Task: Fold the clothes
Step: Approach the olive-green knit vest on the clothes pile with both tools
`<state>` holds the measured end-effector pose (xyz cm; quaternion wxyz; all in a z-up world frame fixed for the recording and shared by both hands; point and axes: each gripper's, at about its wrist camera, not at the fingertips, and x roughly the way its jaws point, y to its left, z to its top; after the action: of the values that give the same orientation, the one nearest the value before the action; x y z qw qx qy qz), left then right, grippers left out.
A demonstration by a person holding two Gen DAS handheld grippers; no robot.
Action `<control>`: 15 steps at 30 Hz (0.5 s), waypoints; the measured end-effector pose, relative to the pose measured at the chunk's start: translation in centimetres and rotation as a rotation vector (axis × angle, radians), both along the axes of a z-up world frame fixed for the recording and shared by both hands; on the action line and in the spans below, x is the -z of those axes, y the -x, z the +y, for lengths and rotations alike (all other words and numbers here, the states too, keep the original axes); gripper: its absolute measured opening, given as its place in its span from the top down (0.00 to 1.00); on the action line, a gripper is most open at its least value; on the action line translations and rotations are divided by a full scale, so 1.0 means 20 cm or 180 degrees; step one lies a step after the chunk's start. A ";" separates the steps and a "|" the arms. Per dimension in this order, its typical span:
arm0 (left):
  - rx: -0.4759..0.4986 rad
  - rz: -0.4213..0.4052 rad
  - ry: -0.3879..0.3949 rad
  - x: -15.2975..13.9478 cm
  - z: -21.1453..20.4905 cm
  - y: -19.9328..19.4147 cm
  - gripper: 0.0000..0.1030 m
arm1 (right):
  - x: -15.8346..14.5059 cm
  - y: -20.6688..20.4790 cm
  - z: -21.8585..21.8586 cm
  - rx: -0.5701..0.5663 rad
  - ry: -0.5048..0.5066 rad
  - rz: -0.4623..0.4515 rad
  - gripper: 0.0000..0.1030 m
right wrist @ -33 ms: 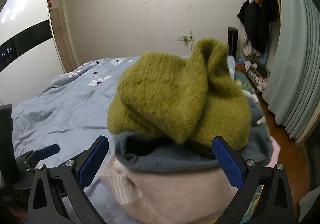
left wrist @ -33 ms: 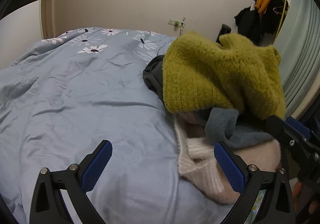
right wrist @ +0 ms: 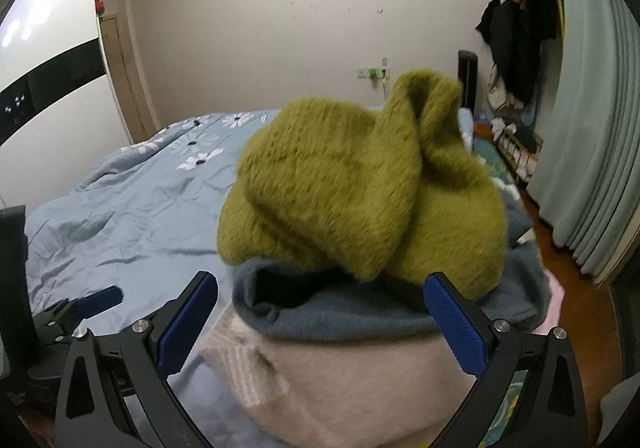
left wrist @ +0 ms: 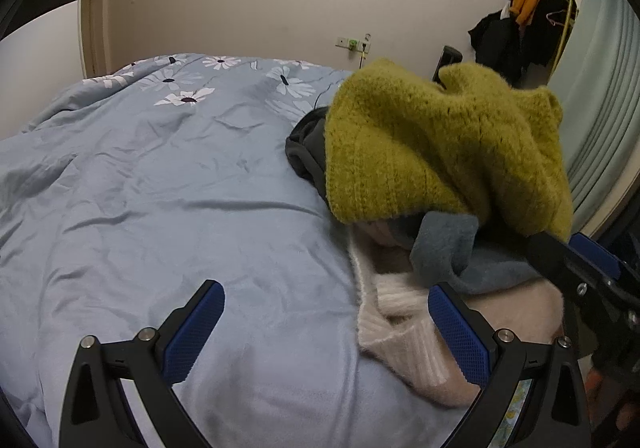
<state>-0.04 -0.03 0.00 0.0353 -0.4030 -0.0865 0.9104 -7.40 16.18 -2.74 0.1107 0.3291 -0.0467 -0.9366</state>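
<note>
A pile of clothes lies on the right side of the bed. An olive-green knit sweater (left wrist: 432, 152) (right wrist: 360, 188) is crumpled on top. Under it are a blue-grey fleece garment (left wrist: 448, 248) (right wrist: 340, 312) and a cream ribbed sweater (left wrist: 404, 340) (right wrist: 352, 388); a dark grey garment (left wrist: 306, 152) shows behind. My left gripper (left wrist: 325, 290) is open, low over the duvet at the pile's left edge, its right finger beside the cream sweater. Open too, my right gripper (right wrist: 320, 280) faces the pile's near side, holding nothing.
The bed carries a light blue duvet (left wrist: 160, 188) with white daisies, wide and flat left of the pile. A coat rack with dark clothes (right wrist: 516, 36) and a pale curtain (right wrist: 592, 128) stand at the right above wooden floor (right wrist: 560, 256). A wardrobe (right wrist: 48, 68) is at the left.
</note>
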 end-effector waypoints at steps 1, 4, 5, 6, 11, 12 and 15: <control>-0.0021 0.0012 0.0007 0.00 0.00 0.00 0.00 | 0.00 0.00 0.00 -0.0012 -0.0021 0.0010 0.00; -0.0079 0.0055 0.0009 0.01 -0.01 0.00 0.00 | -0.01 -0.04 0.01 -0.0035 -0.0104 0.0105 0.00; -0.0067 0.0029 0.0026 0.02 -0.01 0.00 0.00 | 0.00 -0.08 -0.01 -0.0045 -0.0171 0.0195 0.00; -0.0081 0.0015 0.0005 0.04 -0.02 0.01 0.00 | 0.01 -0.11 -0.01 -0.0048 -0.0186 0.0182 0.00; -0.0135 -0.0053 -0.0063 0.09 -0.04 0.04 0.00 | 0.02 -0.21 0.00 -0.0112 -0.0200 0.0014 0.00; -0.0141 -0.0066 -0.0066 0.10 -0.04 0.05 0.00 | 0.02 -0.20 0.00 -0.0122 -0.0199 -0.0025 0.00; -0.0159 -0.0104 -0.0077 0.12 -0.05 0.06 0.00 | 0.02 -0.17 0.00 -0.0151 -0.0197 -0.0142 0.00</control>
<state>-1.29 -1.01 -2.44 0.0160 -0.4151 -0.1081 0.9032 -3.95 16.14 -3.12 0.1216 0.3542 -0.0123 -0.9272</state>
